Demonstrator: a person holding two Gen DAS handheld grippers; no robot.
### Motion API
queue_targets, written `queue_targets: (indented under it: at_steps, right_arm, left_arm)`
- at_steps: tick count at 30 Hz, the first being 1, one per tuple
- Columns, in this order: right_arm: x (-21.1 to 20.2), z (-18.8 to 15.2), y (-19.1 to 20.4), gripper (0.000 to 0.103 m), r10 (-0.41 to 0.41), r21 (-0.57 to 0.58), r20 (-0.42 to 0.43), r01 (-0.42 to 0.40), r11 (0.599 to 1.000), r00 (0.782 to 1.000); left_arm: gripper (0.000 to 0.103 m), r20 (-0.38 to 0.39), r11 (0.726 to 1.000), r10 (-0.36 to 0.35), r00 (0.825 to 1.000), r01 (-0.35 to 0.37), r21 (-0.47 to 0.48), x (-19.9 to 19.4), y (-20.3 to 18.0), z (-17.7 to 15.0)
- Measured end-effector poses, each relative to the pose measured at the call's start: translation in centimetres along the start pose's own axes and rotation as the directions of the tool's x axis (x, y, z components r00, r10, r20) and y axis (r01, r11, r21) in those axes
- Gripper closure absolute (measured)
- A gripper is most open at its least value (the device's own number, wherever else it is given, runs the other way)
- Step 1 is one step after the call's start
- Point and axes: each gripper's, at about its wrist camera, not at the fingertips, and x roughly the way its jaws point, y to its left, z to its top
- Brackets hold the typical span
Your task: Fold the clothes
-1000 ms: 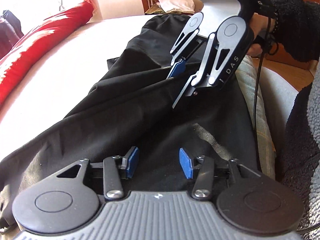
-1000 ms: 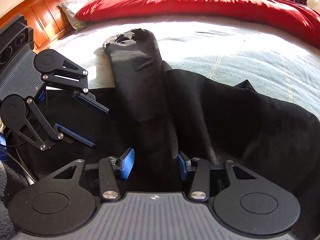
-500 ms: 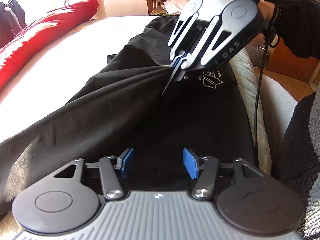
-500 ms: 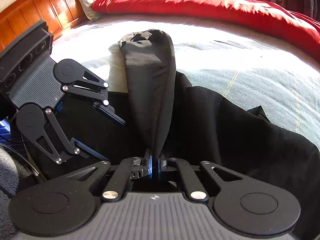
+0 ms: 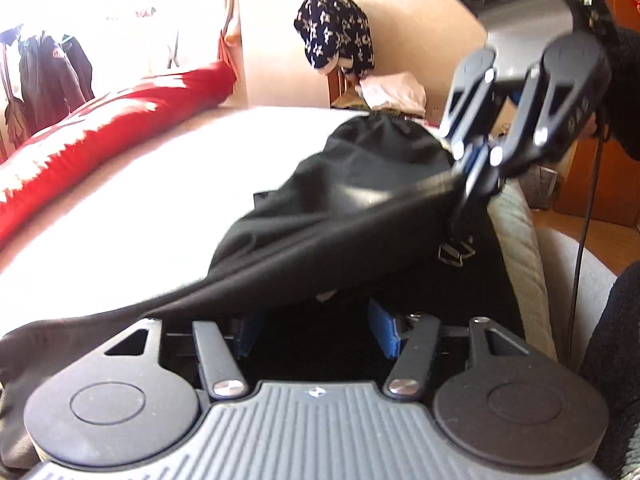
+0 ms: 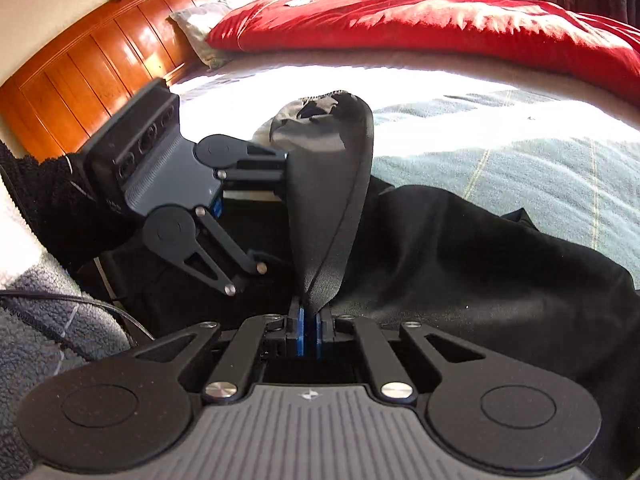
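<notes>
A black garment (image 6: 480, 260) lies spread over the bed (image 6: 500, 148). My right gripper (image 6: 308, 312) is shut on a fold of it, and a long strip (image 6: 332, 184) rises taut from the blue pads. In the left wrist view the right gripper (image 5: 464, 184) hangs at upper right and holds the cloth (image 5: 340, 216) up in a ridge. My left gripper (image 5: 316, 320) is open, low over the garment, blue pads apart, with lifted cloth draped just above them. Seen from the right wrist, the left gripper (image 6: 280, 220) is partly hidden behind the raised strip.
A red duvet (image 6: 440, 16) lies along the far side of the bed, with a pillow (image 6: 200, 28) and wooden headboard (image 6: 80, 68) at its end. A star-patterned cloth (image 5: 336, 40) hangs on a chair past the bed. A cable (image 5: 584, 220) hangs below the right gripper.
The right gripper closed on a fold of the garment and has risen, pulling the cloth up. The left gripper's view has tilted upward and its jaws stand slightly wider.
</notes>
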Motion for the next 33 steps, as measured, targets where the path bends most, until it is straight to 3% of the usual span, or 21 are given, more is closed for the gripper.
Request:
queue_targets:
  at_steps: [2,7,13,16,20,25,27,30,33]
  right_arm:
    - [1.0,-0.9,-0.2,0.097,-0.006,0.01,-0.058,0.006,1.0,0.998]
    - [3.7,-3.9,-1.3,0.096,-0.035,0.039,-0.192,0.043,0.998,0.981]
    - [3.8,-5.4,-1.7,0.089,-0.041,0.101,-0.177,0.059,0.993,0.983]
    - [2.2,-5.5,-1.0,0.071,-0.091,0.1,-0.122,0.103,0.99,0.988]
    - [-0.4,-6.4,-1.1,0.05,-0.188,0.171,-0.035,0.192,0.967,0.981]
    - [-2.4,-8.2,-2.5,0.041,-0.311,0.307,0.029,0.288,0.907,0.95]
    - [-2.7,-8.7,-3.4,0.041,-0.336,0.363,0.045,0.298,0.883,0.941]
    - [-2.9,-9.9,-4.2,0.041,-0.356,0.418,0.07,0.296,0.859,0.932]
    - [-3.3,-10.9,-4.4,0.041,-0.386,0.479,0.109,0.292,0.828,0.916]
  left_arm:
    - [0.044,-0.003,1.0,-0.024,1.0,0.024,0.016,-1.3,-0.1,0.2]
    - [0.044,-0.121,0.996,-0.061,0.991,0.069,0.057,-3.0,-0.8,-0.3]
    - [0.043,-0.122,0.985,-0.044,0.992,0.064,0.163,-3.6,-1.4,0.7]
    - [0.044,-0.12,0.972,-0.046,0.992,0.073,0.225,-1.6,-1.8,1.2]
    - [0.046,-0.122,0.935,-0.121,0.985,0.154,0.319,1.7,-3.4,2.0]
    - [0.053,-0.137,0.837,-0.216,0.967,0.256,0.483,5.0,-6.1,2.5]
    - [0.057,-0.163,0.779,-0.242,0.957,0.292,0.555,6.0,-7.0,2.6]
    - [0.072,-0.256,0.667,-0.284,0.924,0.383,0.64,7.7,-8.1,2.6]
    - [0.075,-0.336,0.599,-0.291,0.896,0.444,0.666,9.1,-8.6,2.4]
